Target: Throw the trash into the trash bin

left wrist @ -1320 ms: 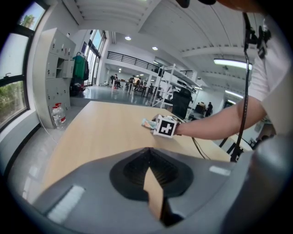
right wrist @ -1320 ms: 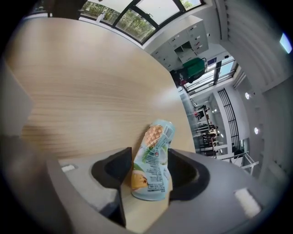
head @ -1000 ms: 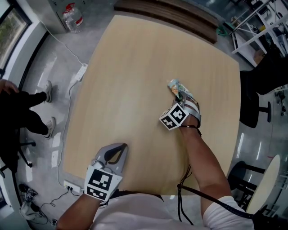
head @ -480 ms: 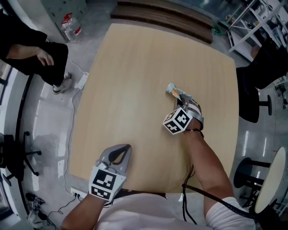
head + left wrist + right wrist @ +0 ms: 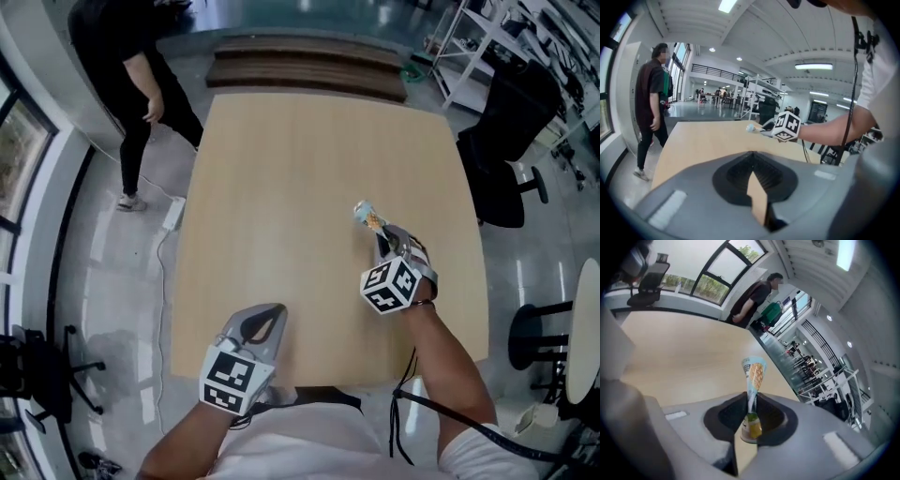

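Over table right half: pinching cone wrapper by its narrow end in right gripper, just now closing onto it; holding left gripper pressed together, empty. Keeping squeeze firm, scanning for bin, none showing.

Bright ceiling lamps and a daylit window; gripper views bend and darken at edges, foreground soft.

We count one table and one wrapper. Two grippers: left gripper, right gripper. One bystander, one power strip, one plank stack. Two black chairs: one chair past the table's corner, one chair at the head view's left edge.
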The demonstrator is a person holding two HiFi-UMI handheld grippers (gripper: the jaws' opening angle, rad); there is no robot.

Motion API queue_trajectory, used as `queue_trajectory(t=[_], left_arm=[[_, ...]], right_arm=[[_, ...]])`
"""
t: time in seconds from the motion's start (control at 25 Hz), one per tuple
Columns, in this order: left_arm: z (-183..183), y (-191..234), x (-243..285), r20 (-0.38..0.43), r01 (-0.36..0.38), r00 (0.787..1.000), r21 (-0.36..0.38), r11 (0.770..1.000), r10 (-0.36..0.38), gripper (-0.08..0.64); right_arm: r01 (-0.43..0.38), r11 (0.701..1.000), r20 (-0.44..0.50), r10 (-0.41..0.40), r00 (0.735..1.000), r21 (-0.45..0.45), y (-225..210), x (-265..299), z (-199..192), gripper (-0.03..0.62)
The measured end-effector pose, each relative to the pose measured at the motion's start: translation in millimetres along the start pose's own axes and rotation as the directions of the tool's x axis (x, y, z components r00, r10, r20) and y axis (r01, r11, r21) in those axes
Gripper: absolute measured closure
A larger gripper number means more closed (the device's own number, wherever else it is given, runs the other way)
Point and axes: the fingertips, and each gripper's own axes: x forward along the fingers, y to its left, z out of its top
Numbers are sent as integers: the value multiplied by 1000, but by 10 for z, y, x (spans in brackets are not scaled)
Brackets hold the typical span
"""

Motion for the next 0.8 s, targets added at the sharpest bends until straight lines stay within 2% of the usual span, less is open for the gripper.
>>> queue_trajectory(t=[0.12, 0.2, 0.52, 0.68, 0.8], left_arm=[[101, 3, -160, 33, 26, 999, 8, 1000, -26, 552], [75, -18, -255, 44, 45, 998, 5, 999, -45, 552], [-63, -307, -517, 62, 164, 984, 61, 985, -168, 552], [-62, -515, -611, 74, 227, 969, 99, 969, -235, 552], [-83, -730, -681, 78, 282, 953, 129, 951, -293, 552]], right_arm=[[15, 990, 26, -19, 999, 143, -30, -438, 3, 535], [36, 979, 43, -45, 998, 202, -27, -707, 19, 535], [103, 939, 61, -130, 990, 327, 206, -1562, 32, 535], [107, 904, 78, -152, 985, 413, 353, -2012, -15, 535], [114, 865, 76, -172, 982, 488, 466, -2376, -146, 535]])
